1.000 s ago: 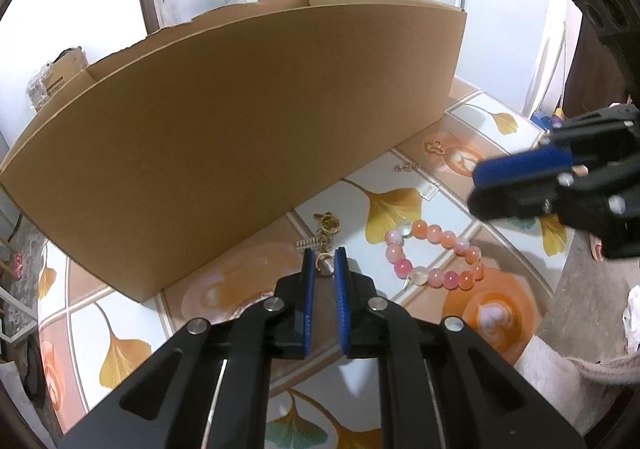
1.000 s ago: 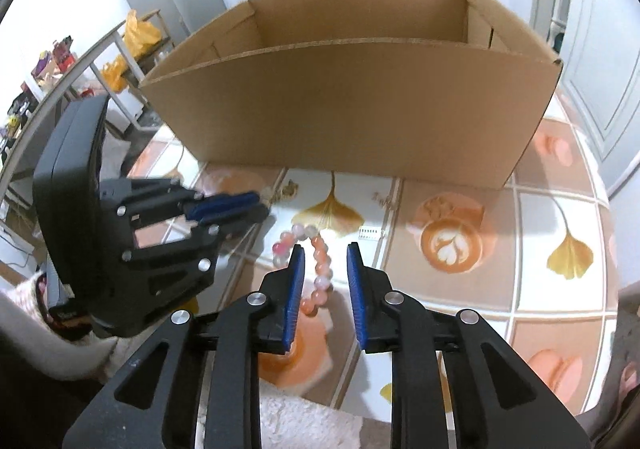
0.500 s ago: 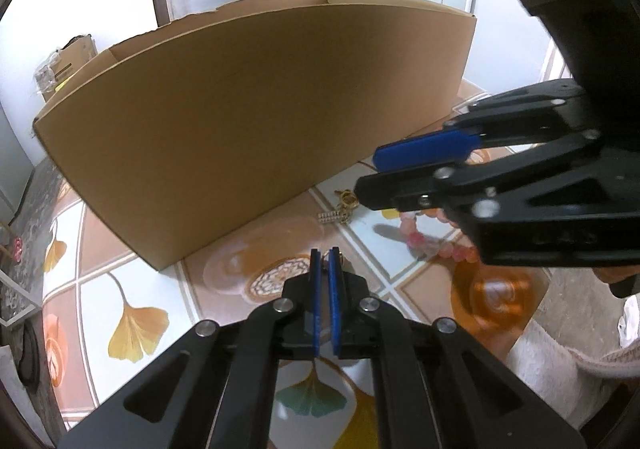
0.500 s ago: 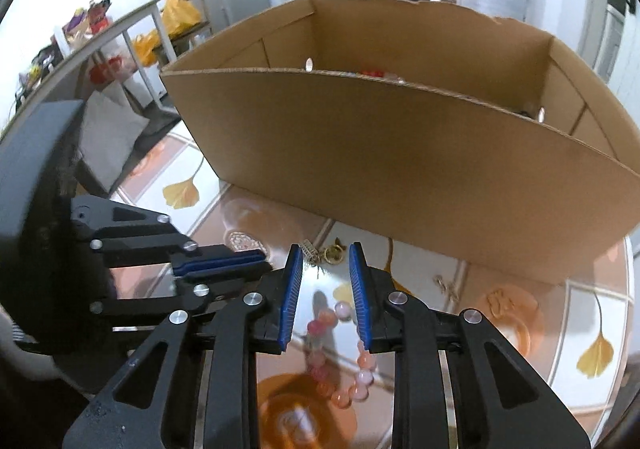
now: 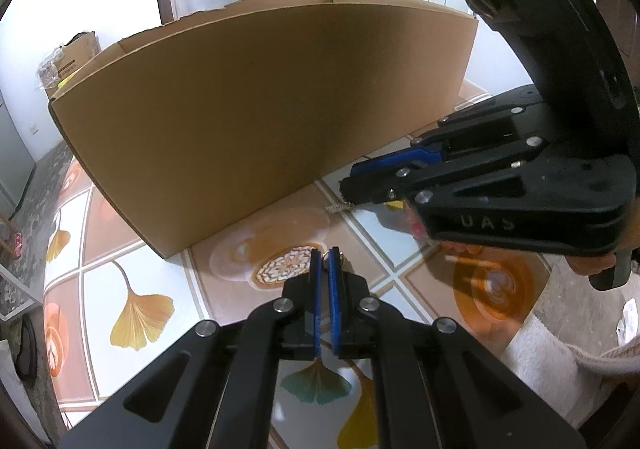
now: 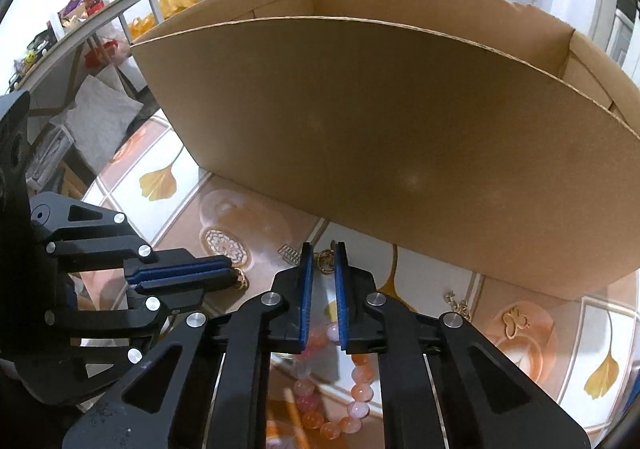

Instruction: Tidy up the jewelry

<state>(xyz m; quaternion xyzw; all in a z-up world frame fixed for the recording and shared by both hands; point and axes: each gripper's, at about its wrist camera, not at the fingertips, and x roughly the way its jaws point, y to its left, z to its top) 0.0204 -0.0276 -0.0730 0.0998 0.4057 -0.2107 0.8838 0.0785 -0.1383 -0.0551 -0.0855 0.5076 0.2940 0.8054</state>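
Observation:
My left gripper (image 5: 325, 255) is shut on a small gold ring (image 5: 330, 252), whose edge peeks out above the pads. In the right wrist view that gripper (image 6: 230, 274) sits low at the left with the ring (image 6: 241, 278) at its tip. The jaws of my right gripper (image 6: 324, 249) are closing, and the pads meet a gold charm (image 6: 326, 260) lying on the tablecloth near the cardboard box (image 6: 380, 149). A pink and orange bead bracelet (image 6: 360, 389) lies under the right gripper's fingers. From the left wrist camera, the right gripper (image 5: 348, 187) points down beside the box (image 5: 260, 109).
A small silver coil piece (image 6: 290, 252) lies just left of the gold charm. Gold earrings (image 6: 458, 303) and another gold charm (image 6: 516, 323) lie to the right on the ginkgo-leaf tablecloth (image 5: 140, 313). A hand (image 5: 592, 265) and white sleeve (image 5: 560, 353) hold the right gripper.
The left jaws shut on the gold ring and lifted it off the cloth. The right gripper moved from over the bracelet toward the box, and its jaws narrowed around the gold charm.

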